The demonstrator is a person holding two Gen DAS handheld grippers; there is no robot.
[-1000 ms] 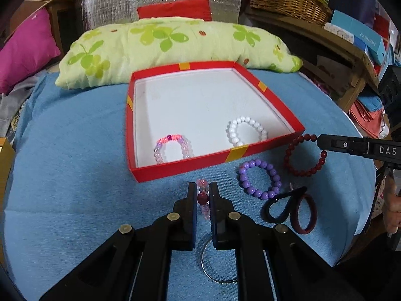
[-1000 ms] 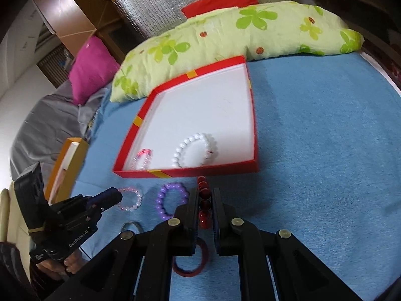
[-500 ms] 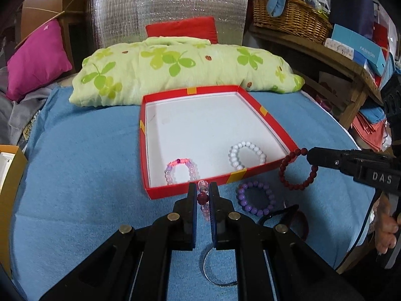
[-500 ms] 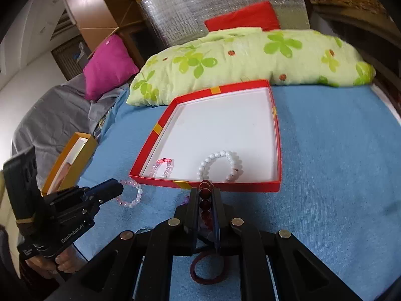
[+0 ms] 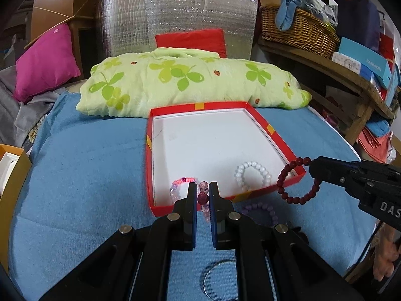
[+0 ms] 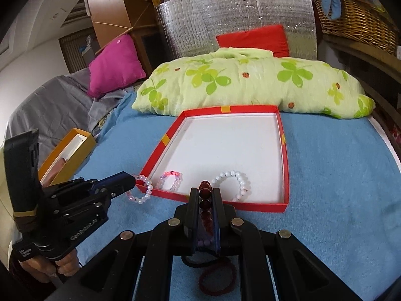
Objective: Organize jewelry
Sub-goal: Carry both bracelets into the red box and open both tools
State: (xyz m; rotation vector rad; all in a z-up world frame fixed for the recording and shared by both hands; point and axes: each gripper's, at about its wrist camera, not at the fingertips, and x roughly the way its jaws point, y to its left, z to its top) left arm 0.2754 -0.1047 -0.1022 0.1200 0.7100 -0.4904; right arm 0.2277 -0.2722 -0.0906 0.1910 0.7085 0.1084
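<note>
a blue towel (image 5: 82, 165) is covering the surface, with a green pillow (image 5: 190, 80) lying along its far edge and a pink cushion (image 5: 45, 60) sitting at the far left corner. a red box (image 5: 273, 135) with a white floor is resting open in the middle of the towel, its far edge nearly touching the pillow. an orange box (image 6: 72, 150) is sitting at the towel's left edge.

the left gripper (image 5: 202, 193) is hanging over the box's near left corner, its fingers clenched on a pink bracelet (image 6: 140, 190) that is dangling just outside the box's left wall. the right gripper (image 6: 206, 195) is hanging at the box's near right corner, its fingers clenched on a dark red bracelet (image 5: 295, 180) that is drooping over the box's near rim.

inside the box a white bracelet (image 5: 253, 173) is lying near the near wall, and a clear bracelet with a glowing red string (image 6: 170, 179) is lying beside it toward the near left corner.

on the towel by the near edge a purple bracelet (image 5: 260, 209) is lying just outside the box, a maroon hair band (image 6: 218, 278) is lying under the right gripper, and a thin metal ring (image 5: 218, 283) is lying under the left one.
</note>
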